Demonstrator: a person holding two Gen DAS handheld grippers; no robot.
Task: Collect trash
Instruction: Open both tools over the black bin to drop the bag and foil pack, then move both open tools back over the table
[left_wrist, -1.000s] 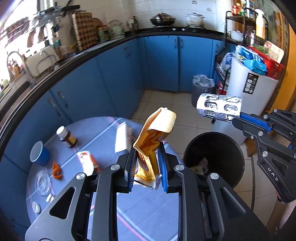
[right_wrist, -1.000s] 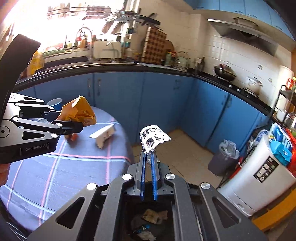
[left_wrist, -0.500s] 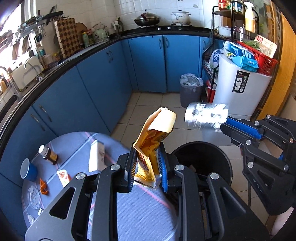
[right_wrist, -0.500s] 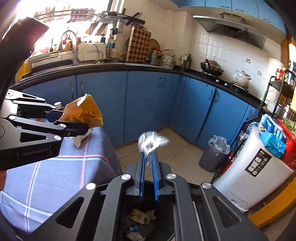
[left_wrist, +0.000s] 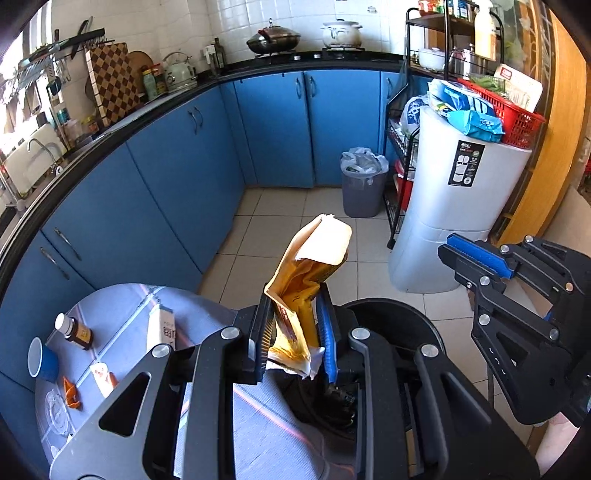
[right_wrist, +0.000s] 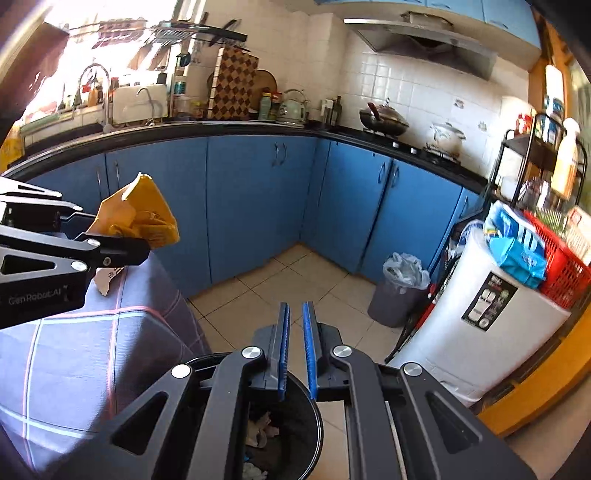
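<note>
The left gripper (left_wrist: 293, 330) is seen pinching an orange snack bag (left_wrist: 310, 280) low on its body, the 2 blue pads pressed against its creased sides. The bag stands nearly upright between the pads, its torn mouth open at the top and a crumpled white-edged tail hanging below. It is held above the edge of the table (left_wrist: 258, 435), just beside the rim of the black bin (left_wrist: 391, 314).

The right gripper (right_wrist: 297, 350) is held over the bin (right_wrist: 295, 435). Its pads are parted by a narrow gap and nothing is seen between them. Scraps of paper are visible inside the bin.

The bag is judged light, thin and soft; it appears empty and is expected to fold or slip if gripped near the open mouth. The present hold, low on the doubled-over portion, is judged the firmer place. Being so light, it may drift or cling to a pad when let go, so release is best made directly over the bin opening.

On the table a white carton (left_wrist: 162, 326), a brown bottle (left_wrist: 74, 330), a blue cup (left_wrist: 42, 360) and 1 orange scrap (left_wrist: 71, 392) are noted.
</note>
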